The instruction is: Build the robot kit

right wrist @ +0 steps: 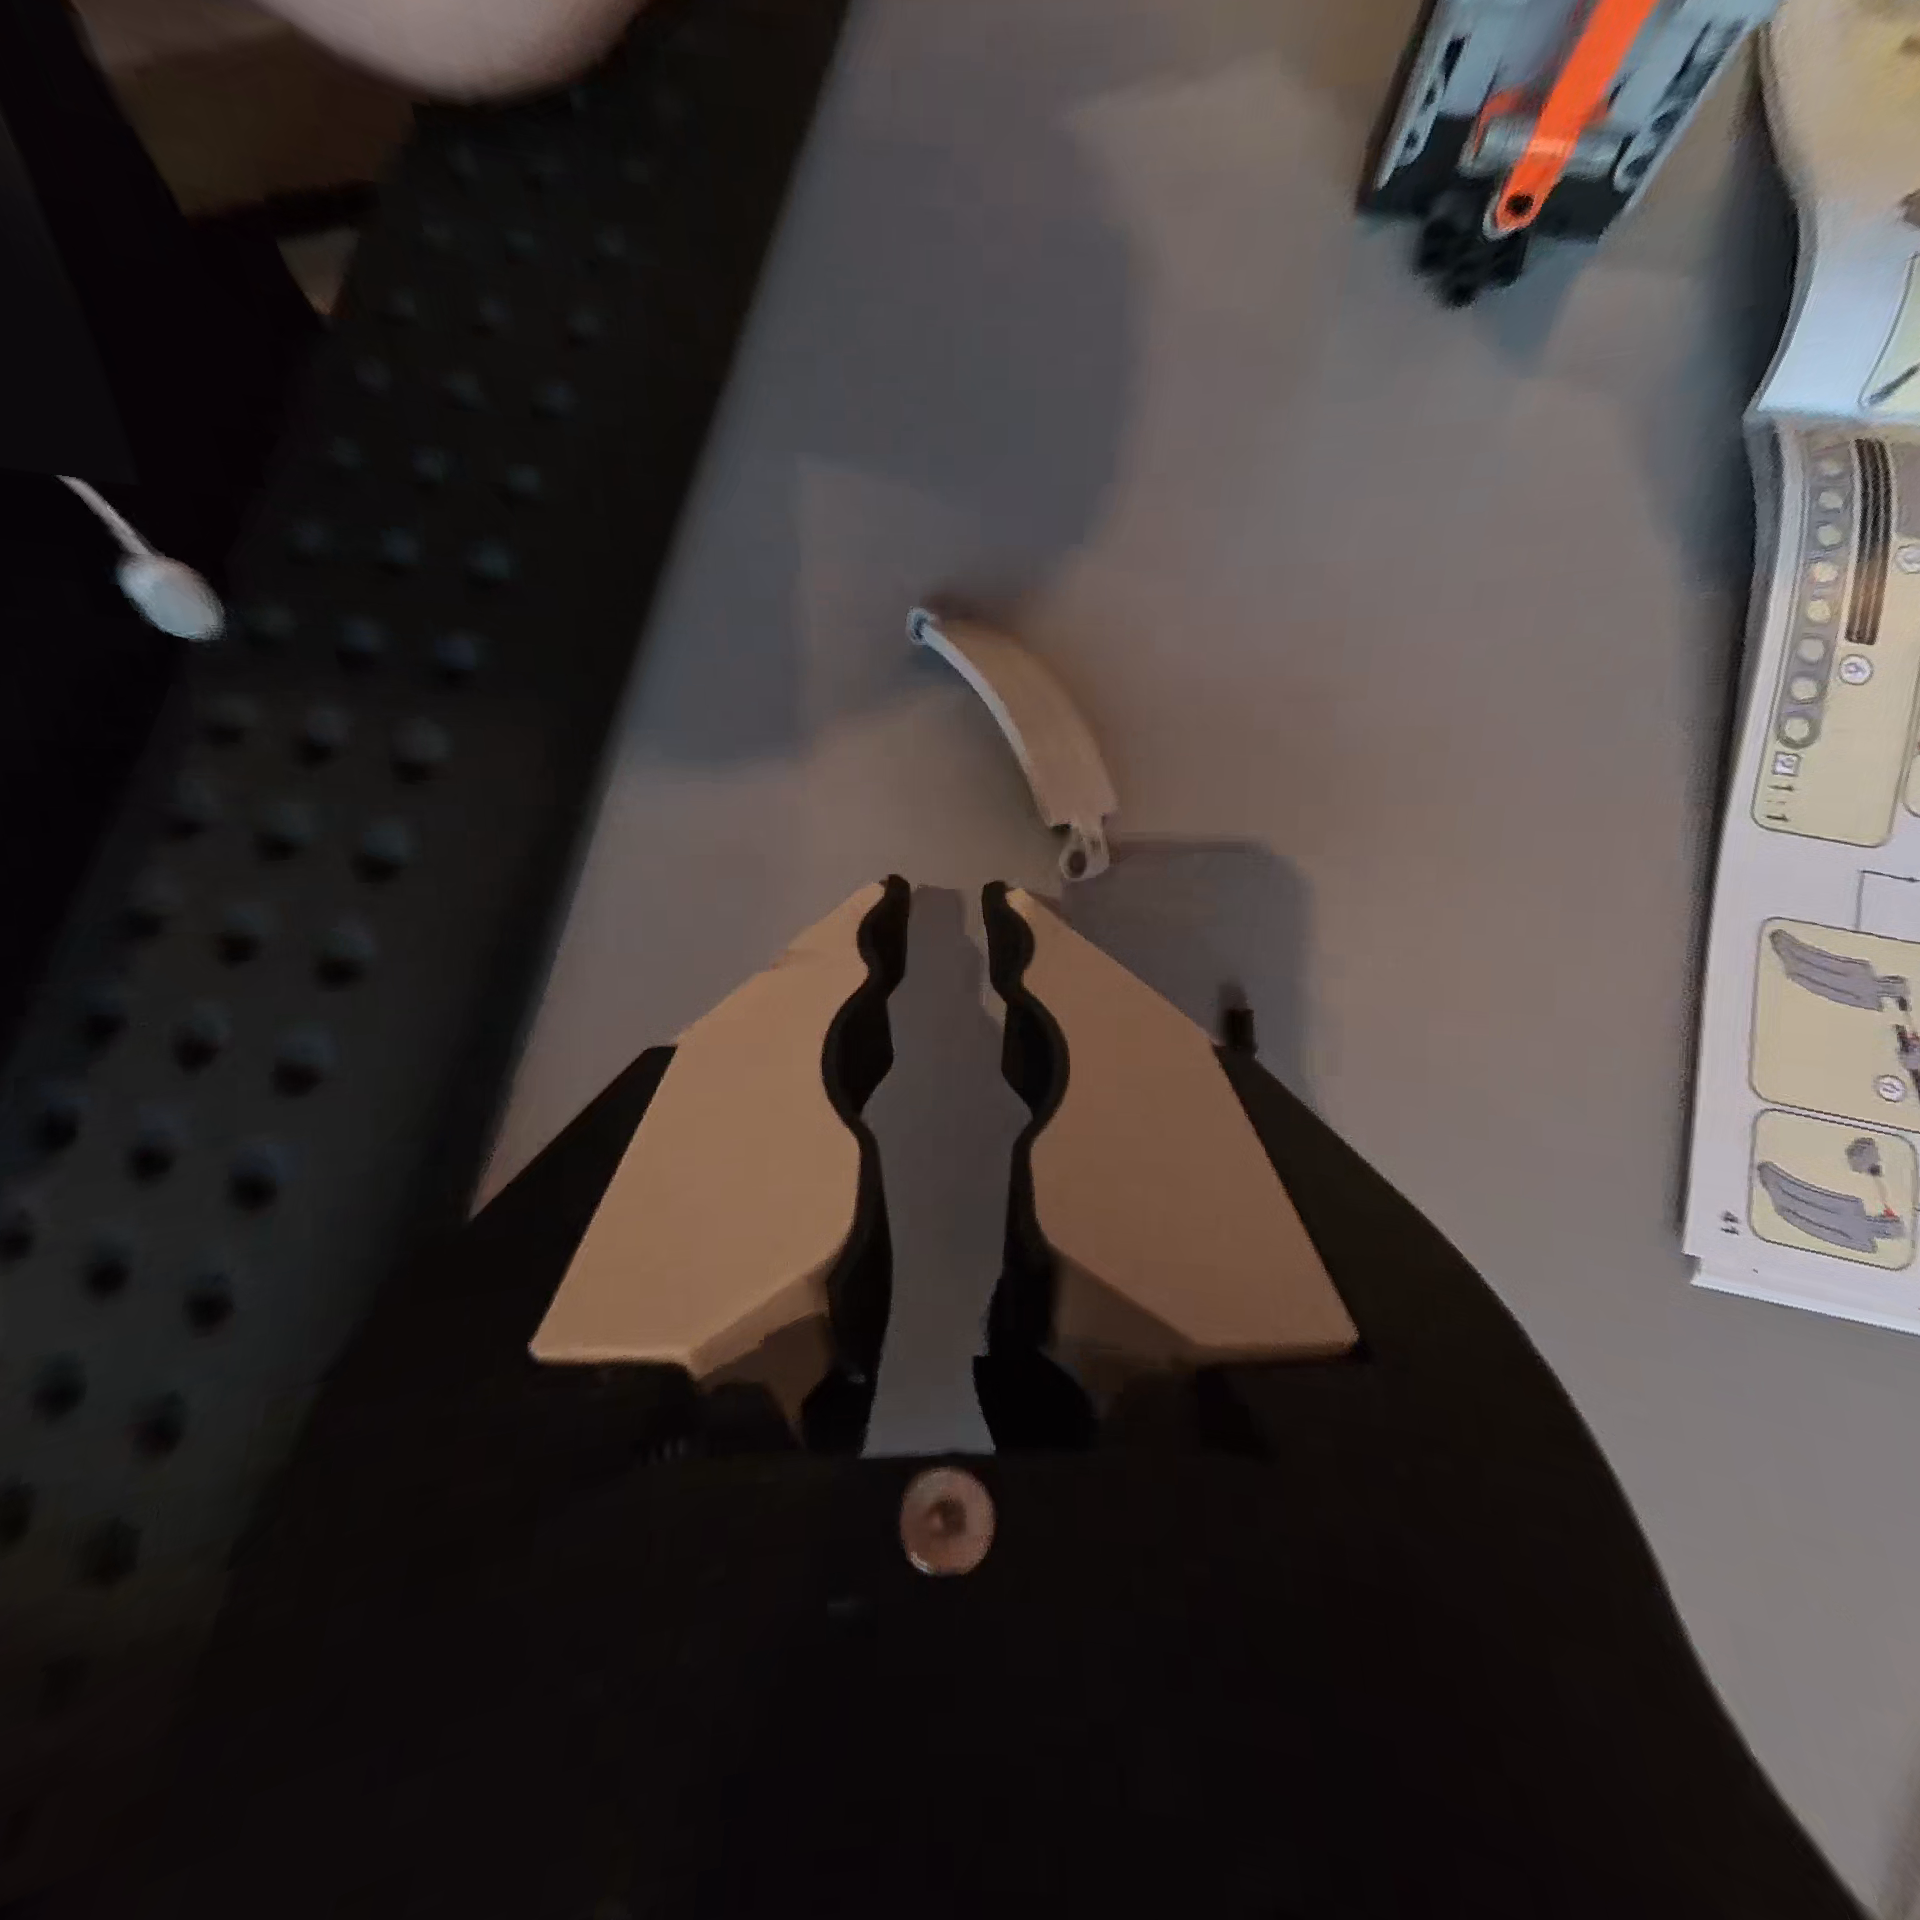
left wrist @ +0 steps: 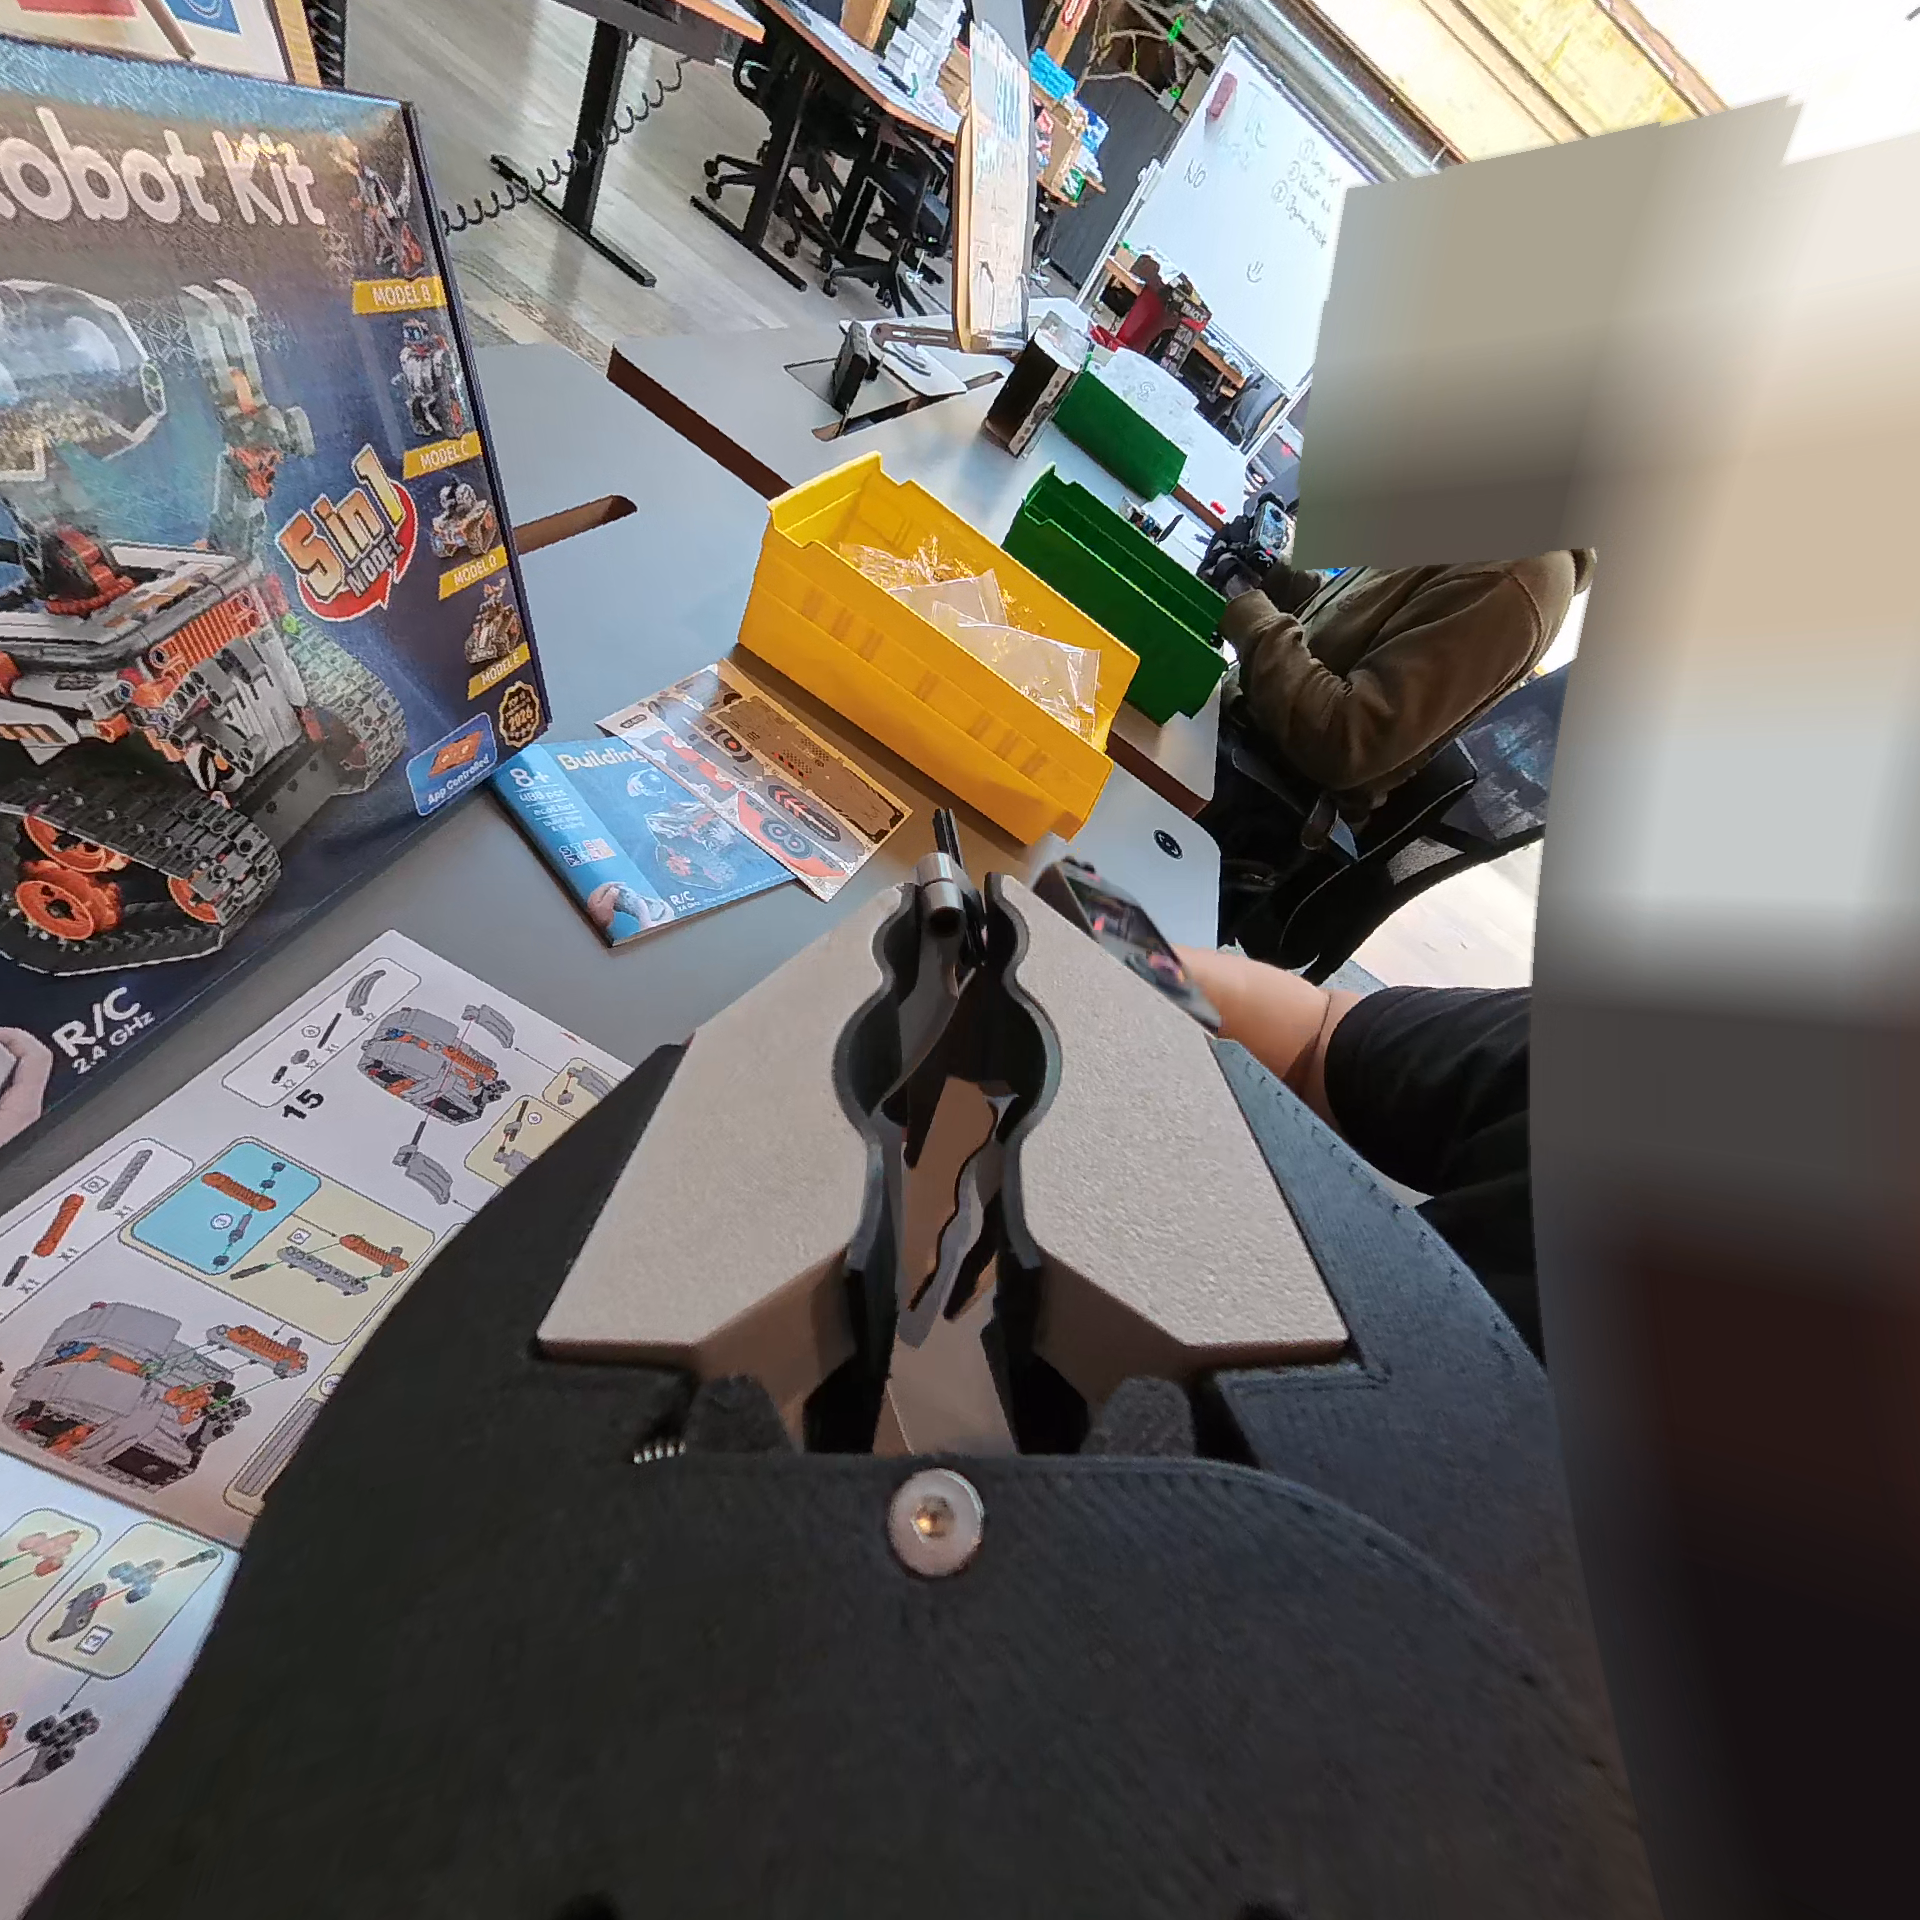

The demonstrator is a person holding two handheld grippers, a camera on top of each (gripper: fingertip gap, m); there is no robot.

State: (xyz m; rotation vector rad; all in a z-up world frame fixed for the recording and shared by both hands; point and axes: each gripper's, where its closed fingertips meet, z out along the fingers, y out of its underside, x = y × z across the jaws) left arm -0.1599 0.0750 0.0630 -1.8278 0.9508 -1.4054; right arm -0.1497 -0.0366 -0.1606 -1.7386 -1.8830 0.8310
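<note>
My left gripper [left wrist: 951, 896] is shut on a small building-kit part: a grey sleeve [left wrist: 941, 891] with a black pin [left wrist: 948, 828] sticks out past the tips, and a dark curved piece runs back between the jaws. It is held above the grey table [left wrist: 665, 582]. My right gripper [right wrist: 945, 889] is open by a narrow gap and empty, low over the table [right wrist: 1299, 582]. A light grey curved panel piece [right wrist: 1029, 727] lies on the table just ahead of the right fingertip, apart from it.
A kit box [left wrist: 239, 499] stands at left with an open instruction booklet [left wrist: 260, 1226] before it. A small booklet [left wrist: 623, 831], sticker sheet [left wrist: 769, 769], yellow bin [left wrist: 935, 665] of bags and green bins [left wrist: 1122, 592] lie beyond. A seated person [left wrist: 1382, 665]. A part-built model [right wrist: 1538, 135], instruction pages [right wrist: 1829, 831] and a black perforated surface [right wrist: 312, 727]. One gripper's finger ends stand about 25 cm off the other's. Between my right fingertips and the part-built model [right wrist: 1538, 135] there is roughly 15 cm.
</note>
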